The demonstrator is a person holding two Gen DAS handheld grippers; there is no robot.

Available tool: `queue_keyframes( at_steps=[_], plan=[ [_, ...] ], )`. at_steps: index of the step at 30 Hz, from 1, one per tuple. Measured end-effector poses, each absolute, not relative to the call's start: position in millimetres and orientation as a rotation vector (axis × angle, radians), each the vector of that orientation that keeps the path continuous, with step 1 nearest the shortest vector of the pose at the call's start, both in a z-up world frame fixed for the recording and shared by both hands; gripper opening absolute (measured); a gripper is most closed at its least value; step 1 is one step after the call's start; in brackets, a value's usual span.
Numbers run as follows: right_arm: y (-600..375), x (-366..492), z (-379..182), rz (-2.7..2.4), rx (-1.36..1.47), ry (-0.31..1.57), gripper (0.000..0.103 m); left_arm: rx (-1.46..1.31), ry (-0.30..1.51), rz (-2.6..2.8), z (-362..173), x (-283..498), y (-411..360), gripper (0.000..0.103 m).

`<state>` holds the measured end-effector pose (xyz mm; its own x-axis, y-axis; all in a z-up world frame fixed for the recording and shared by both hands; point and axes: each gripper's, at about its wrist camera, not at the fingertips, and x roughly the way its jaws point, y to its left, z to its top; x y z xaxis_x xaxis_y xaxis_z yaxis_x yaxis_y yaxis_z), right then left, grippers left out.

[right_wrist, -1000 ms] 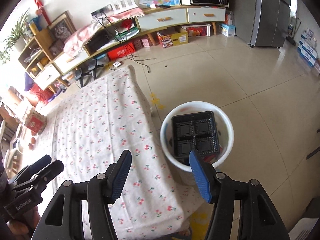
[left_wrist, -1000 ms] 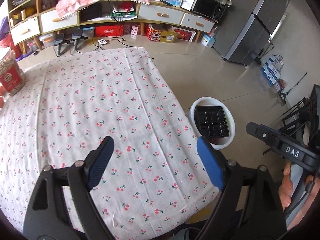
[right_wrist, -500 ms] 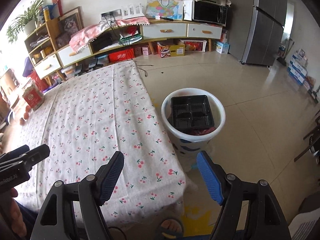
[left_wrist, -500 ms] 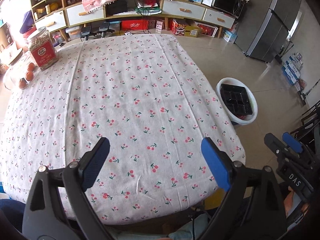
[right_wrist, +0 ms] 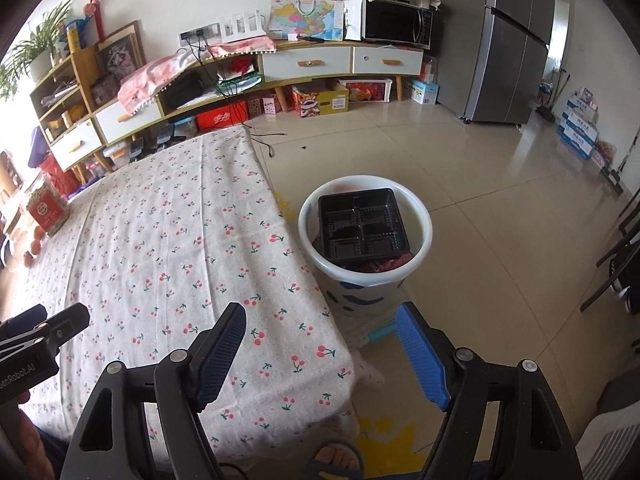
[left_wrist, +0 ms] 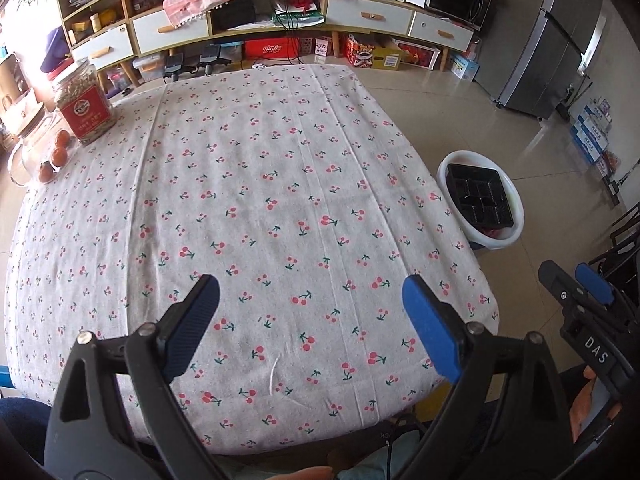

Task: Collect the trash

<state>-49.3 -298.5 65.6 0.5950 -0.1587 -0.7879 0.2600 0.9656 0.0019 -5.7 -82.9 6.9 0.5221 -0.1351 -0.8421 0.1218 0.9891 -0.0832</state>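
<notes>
Cherry-print tablecloth (left_wrist: 280, 184) below; both grippers' fingers (left_wrist: 192, 320) (right_wrist: 420, 360) wide apart, empty.

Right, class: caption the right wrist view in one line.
Open right gripper above the tablecloth's corner; black tray in white bin.

Each gripper – left gripper (left_wrist: 308, 320) and right gripper (right_wrist: 320, 350) – has a black plastic frame with triangular cut-outs, silver pivot screws and blue ribbed finger pads (left_wrist: 428, 328). The right unit carries white "DAS" lettering; the left, "Robot.AI".
</notes>
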Motion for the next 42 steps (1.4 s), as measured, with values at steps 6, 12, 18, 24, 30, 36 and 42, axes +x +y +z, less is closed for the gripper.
queue_keyframes(
  at_steps=[6,12,18,24,30,36,42],
  plan=[
    [-294.2,-50.6,63.7,-0.239,0.109,0.906,0.079,-0.016,1.013,-0.156,8.3,-8.1,-85.5,0.093],
    [-294.6,-50.1,62.9,-0.244,0.107,0.910,0.079,-0.020,1.016,-0.164,8.6,-7.8,-86.7,0.093],
    [-292.8,-49.5,61.5,-0.240,0.101,0.914,0.079,-0.026,1.013,-0.175,11.0,-8.3,-87.5,0.093],
    [-292.9,-49.3,61.2,-0.238,0.102,0.918,0.079,-0.024,1.014,-0.178,11.2,-8.8,-89.1,0.093],
    [-291.9,-49.5,60.9,-0.237,0.102,0.919,0.079,-0.021,1.011,-0.180,11.3,-9.5,-90.6,0.093],
    [-291.5,-49.5,60.8,-0.238,0.101,0.919,0.079,-0.018,1.010,-0.182,11.7,-9.3,-90.8,0.093],
    [-291.5,-49.4,60.6,-0.238,0.100,0.920,0.079,-0.016,1.008,-0.183,12.3,-9.3,-92.0,0.093]
  ],
)
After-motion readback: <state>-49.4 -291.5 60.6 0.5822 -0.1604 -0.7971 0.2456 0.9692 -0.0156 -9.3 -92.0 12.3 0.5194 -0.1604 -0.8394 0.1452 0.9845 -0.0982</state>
